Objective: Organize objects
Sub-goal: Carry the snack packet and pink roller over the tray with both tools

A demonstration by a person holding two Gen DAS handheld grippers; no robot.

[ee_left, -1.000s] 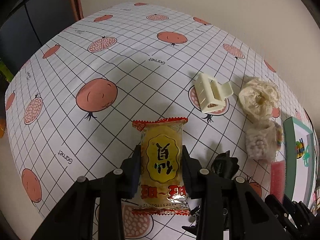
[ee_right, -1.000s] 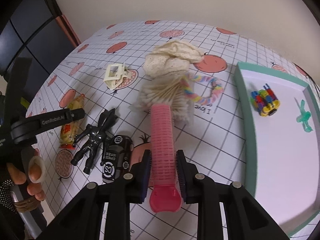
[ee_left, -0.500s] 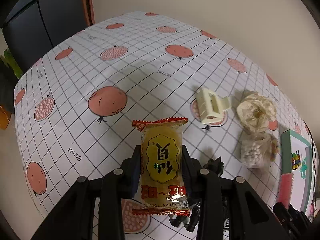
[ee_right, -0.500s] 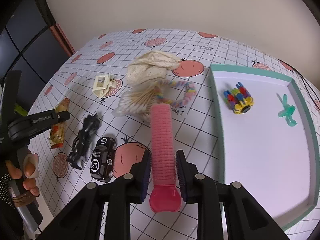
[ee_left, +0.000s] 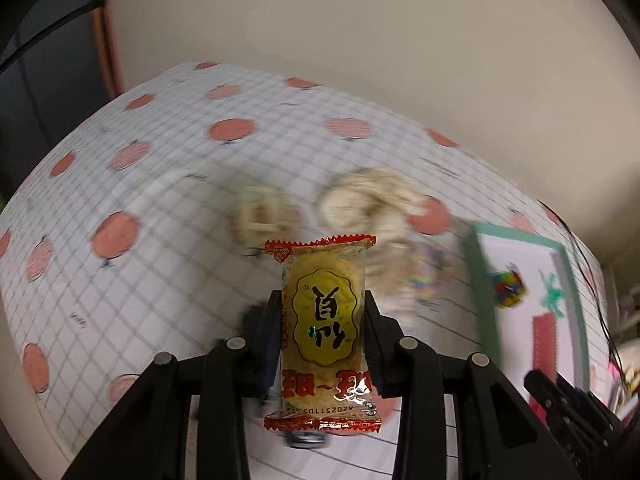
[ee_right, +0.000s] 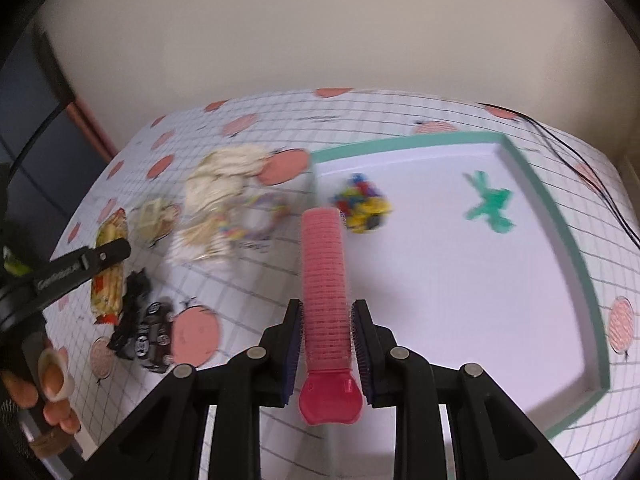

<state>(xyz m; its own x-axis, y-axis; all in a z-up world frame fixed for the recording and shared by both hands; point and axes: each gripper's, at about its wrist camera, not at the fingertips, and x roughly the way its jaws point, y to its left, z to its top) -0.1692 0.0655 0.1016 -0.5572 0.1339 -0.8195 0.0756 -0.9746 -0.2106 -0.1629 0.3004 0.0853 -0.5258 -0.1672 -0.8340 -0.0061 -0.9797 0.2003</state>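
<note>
- Carrying is the step in hand: the right gripper (ee_right: 325, 332) has its jaws pinched on the pink hair roller (ee_right: 324, 280), held above the near-left part of the green-rimmed tray (ee_right: 560, 216).
- Next, I judge, the roller needs lowering onto the bare white tray floor, short of the coloured block toy (ee_right: 362, 206) and the green figure (ee_right: 490, 204) lying at the tray's far end, before the jaws part.
- Clamped in the left gripper (ee_left: 323, 334), the yellow snack packet (ee_left: 324, 320) is held clear of the surface, pointing toward the tray's left rim.
- Left on the checked surface (ee_right: 392, 116): a cream hair clip (ee_right: 150, 216), a cream scrunchie (ee_right: 224, 176), a cotton-swab bundle (ee_right: 204, 240), a rainbow ring (ee_right: 260, 220), a black figure (ee_right: 130, 300) and a black toy car (ee_right: 154, 336).
- Compared with half a second ago, both grippers have swung right toward the tray; the roller was then over the surface, left of the rim. Both views are now motion-blurred.
</note>
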